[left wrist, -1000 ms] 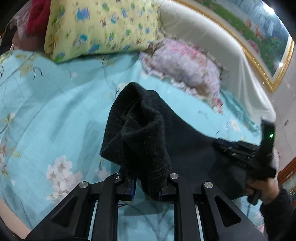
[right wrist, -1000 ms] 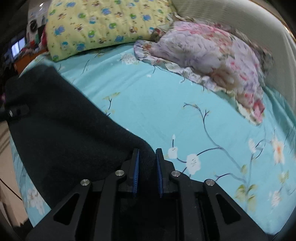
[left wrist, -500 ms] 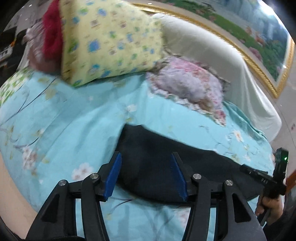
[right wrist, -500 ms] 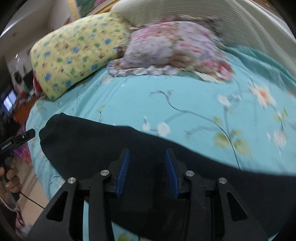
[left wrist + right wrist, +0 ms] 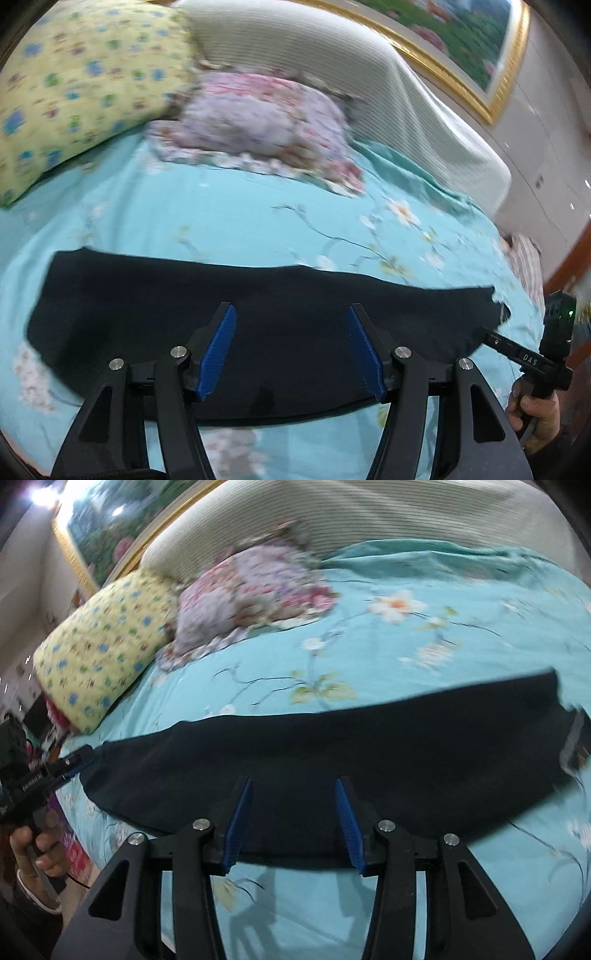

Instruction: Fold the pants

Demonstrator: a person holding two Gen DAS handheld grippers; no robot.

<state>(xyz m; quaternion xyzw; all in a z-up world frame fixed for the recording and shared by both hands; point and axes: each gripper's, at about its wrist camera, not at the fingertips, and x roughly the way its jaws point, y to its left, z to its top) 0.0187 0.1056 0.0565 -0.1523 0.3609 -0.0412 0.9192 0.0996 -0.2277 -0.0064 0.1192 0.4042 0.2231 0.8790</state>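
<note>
The black pants [image 5: 184, 306] lie flat as a long dark strip across the turquoise flowered bedsheet [image 5: 229, 210]; they also show in the right wrist view [image 5: 369, 746]. My left gripper [image 5: 290, 332] is open and empty, its blue pads hovering over the near edge of the pants. My right gripper [image 5: 293, 805] is open and empty, above the near edge too. The right gripper shows in the left wrist view [image 5: 532, 358] at the pants' right end. The left gripper shows in the right wrist view [image 5: 55, 771] at their left end.
A yellow flowered pillow [image 5: 74, 81] and a pink flowered pillow [image 5: 258, 118] lie at the bed's far side against a pale ribbed headboard [image 5: 332, 55]. A framed picture [image 5: 461, 44] hangs above. The bed's edge drops off near my hands [image 5: 33, 849].
Both grippers held the bunched pants a second ago. They have let go and opened, and the pants now lie spread flat on the bed. Both grippers have pulled back.
</note>
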